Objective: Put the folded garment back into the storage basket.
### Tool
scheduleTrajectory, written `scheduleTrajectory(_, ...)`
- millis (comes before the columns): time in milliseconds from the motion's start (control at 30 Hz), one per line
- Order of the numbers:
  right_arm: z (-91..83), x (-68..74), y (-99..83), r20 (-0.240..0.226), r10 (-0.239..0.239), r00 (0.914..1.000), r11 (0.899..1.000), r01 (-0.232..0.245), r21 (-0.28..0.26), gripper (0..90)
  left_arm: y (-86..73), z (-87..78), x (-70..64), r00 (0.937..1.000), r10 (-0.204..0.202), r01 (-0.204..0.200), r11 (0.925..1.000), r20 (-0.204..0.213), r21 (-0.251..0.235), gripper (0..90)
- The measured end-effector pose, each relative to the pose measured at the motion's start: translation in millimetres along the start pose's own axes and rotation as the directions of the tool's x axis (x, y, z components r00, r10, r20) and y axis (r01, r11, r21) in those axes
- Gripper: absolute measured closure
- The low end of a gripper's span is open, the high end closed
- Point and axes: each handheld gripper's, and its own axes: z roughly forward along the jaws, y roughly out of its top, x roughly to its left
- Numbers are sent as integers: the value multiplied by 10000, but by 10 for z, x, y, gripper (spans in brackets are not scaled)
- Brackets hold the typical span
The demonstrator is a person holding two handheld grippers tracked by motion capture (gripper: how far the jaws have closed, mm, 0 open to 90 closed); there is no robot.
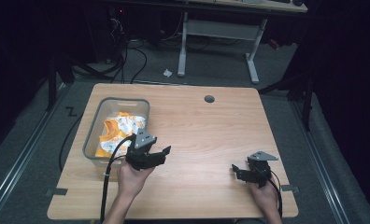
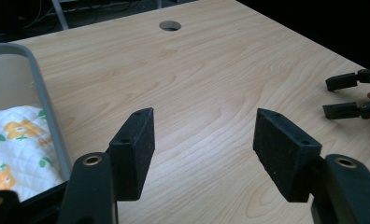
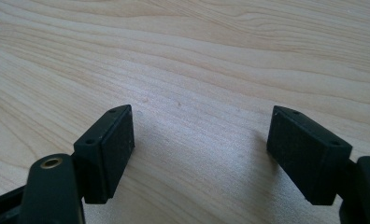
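A clear plastic bin (image 1: pixel 93 135) stands at the table's left side and holds a white cloth with an orange print (image 1: pixel 122 130). In the left gripper view the bin's grey rim (image 2: pixel 43 98) and the cloth (image 2: pixel 19 149) lie at the left edge. My left gripper (image 1: pixel 162 151) is held just right of the bin, open and empty (image 2: pixel 204 144). My right gripper (image 1: pixel 236 171) rests low near the table's front right, open over bare wood (image 3: pixel 199 149), with nothing between its jaws. It also appears far right in the left gripper view (image 2: pixel 342 95).
The wooden table (image 1: pixel 197 135) has a round cable hole (image 1: pixel 209 99) near its far edge. Behind it stands a white desk frame (image 1: pixel 218 42) with cables on the grey floor. Metal rails run along both sides of the table.
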Motion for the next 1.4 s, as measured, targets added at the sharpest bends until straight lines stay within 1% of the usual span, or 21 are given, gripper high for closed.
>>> scheduleTrajectory(167, 0, 0, 0, -1, 0, 10000, 10000, 0, -1, 235, -11, 23, -69, 9998, 152, -153, 9999, 158, 31, 391)
scheduleTrajectory(333, 0, 0, 0, 0, -1, 10000, 10000, 1, -1, 235, -22, 68, -130, 9993, 222, -224, 9997, 294, 76, 391)
scheduleTrajectory(500, 0, 0, 0, 0, -2, 10000, 10000, 2, -1, 235, -49, 100, -162, 9990, 102, -105, 9999, 438, 56, 391)
scheduleTrajectory(633, 0, -1, 0, -1, -13, 10000, 10000, 13, -3, 235, -101, 149, -201, 9987, 109, -119, 9997, 506, 199, 391)
scheduleTrajectory(833, 0, -1, 0, 0, -15, 10000, 10000, 15, -4, 235, -188, 235, -254, 9971, 61, -90, 9992, 755, 380, 390)
scheduleTrajectory(900, 0, -1, 0, -1, -14, 10000, 10000, 14, -4, 235, -210, 248, -271, 9974, 140, -167, 9992, 713, 374, 390)
scheduleTrajectory(1000, 0, -1, 0, -2, -12, 10000, 10000, 12, -3, 236, -254, 282, -284, 9965, 75, -113, 9989, 833, 445, 390)
scheduleTrajectory(1067, 0, -1, 0, -2, -15, 10000, 10000, 15, -5, 236, -287, 307, -285, 9965, 6, -46, 9988, 836, 482, 390)
scheduleTrajectory(1133, 0, -1, 0, -2, -17, 10000, 10000, 17, -3, 235, -321, 330, -283, 9961, -125, 81, 9987, 877, 496, 390)
scheduleTrajectory(1267, 0, -1, 0, -1, -15, 10000, 10000, 15, -4, 235, -374, 368, -290, 9964, -150, 100, 9981, 829, 604, 391)
scheduleTrajectory(1367, 0, -1, 0, -1, -14, 10000, 10000, 14, -3, 235, -404, 394, -287, 9961, -307, 256, 9977, 826, 625, 391)
scheduleTrajectory(1400, 0, -1, 0, 0, -16, 10000, 10000, 16, -4, 235, -410, 399, -288, 9963, -304, 254, 9977, 801, 625, 391)
